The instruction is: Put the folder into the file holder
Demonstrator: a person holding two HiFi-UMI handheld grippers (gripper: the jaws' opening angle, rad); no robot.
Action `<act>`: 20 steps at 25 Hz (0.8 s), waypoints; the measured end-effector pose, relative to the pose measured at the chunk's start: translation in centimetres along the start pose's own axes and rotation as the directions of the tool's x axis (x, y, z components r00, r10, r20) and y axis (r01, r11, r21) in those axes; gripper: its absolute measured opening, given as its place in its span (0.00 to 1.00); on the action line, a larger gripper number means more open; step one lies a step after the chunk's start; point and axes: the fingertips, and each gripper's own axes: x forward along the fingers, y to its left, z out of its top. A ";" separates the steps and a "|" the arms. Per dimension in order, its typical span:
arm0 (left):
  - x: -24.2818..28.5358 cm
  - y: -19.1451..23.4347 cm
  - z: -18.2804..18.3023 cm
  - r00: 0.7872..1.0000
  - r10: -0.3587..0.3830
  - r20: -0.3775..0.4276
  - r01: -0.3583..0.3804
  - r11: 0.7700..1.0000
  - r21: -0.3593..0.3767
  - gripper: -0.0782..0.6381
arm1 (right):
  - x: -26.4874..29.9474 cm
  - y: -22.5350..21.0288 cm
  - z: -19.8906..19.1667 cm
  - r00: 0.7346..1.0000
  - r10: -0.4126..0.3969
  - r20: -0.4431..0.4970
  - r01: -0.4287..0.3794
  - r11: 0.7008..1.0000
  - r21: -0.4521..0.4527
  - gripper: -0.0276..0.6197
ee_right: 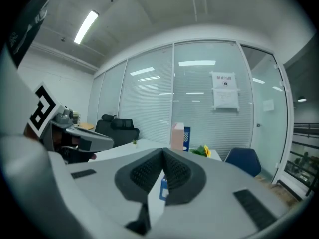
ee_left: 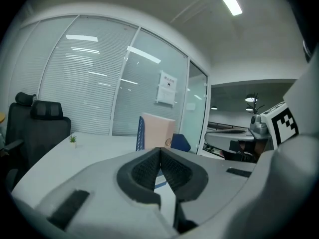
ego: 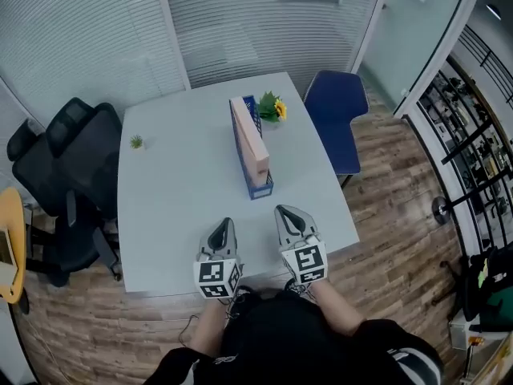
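A pale pink folder [ego: 251, 139] stands upright inside the blue file holder [ego: 260, 189] at the middle of the white table [ego: 176, 199]. Both grippers hover over the table's near edge, well short of the holder. The left gripper [ego: 227, 224] is shut with nothing in it, and so is the right gripper [ego: 285, 212]. In the left gripper view the shut left gripper [ee_left: 160, 151] points at the folder [ee_left: 159, 131] and holder [ee_left: 140, 133]. In the right gripper view the shut right gripper [ee_right: 163, 153] faces the folder [ee_right: 177, 136] and holder [ee_right: 186, 138].
A yellow flower with leaves [ego: 272, 108] sits just behind the holder. A tiny potted plant [ego: 136, 141] stands near the table's left edge. Black office chairs [ego: 68, 183] are at the left, a blue chair [ego: 337, 115] at the right. Glass walls with blinds close the back.
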 end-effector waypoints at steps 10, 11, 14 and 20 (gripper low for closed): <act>0.0 -4.1 6.1 0.989 0.009 0.149 -0.013 1.000 0.026 0.11 | -2.4 -3.4 6.1 0.987 0.008 0.159 -0.006 1.000 -0.011 0.05; 0.0 -4.3 6.3 0.988 0.010 0.155 -0.014 1.000 0.027 0.11 | -2.6 -3.8 6.1 0.987 0.005 0.163 -0.004 1.000 -0.010 0.05; 0.2 -5.0 6.5 0.987 0.004 0.159 -0.009 0.999 0.033 0.11 | -3.0 -4.4 6.5 0.985 -0.002 0.175 0.003 1.000 -0.005 0.05; 0.5 -6.2 6.7 0.987 -0.019 0.159 0.013 0.999 0.043 0.11 | -3.2 -4.5 7.0 0.983 0.006 0.185 -0.003 1.000 -0.018 0.05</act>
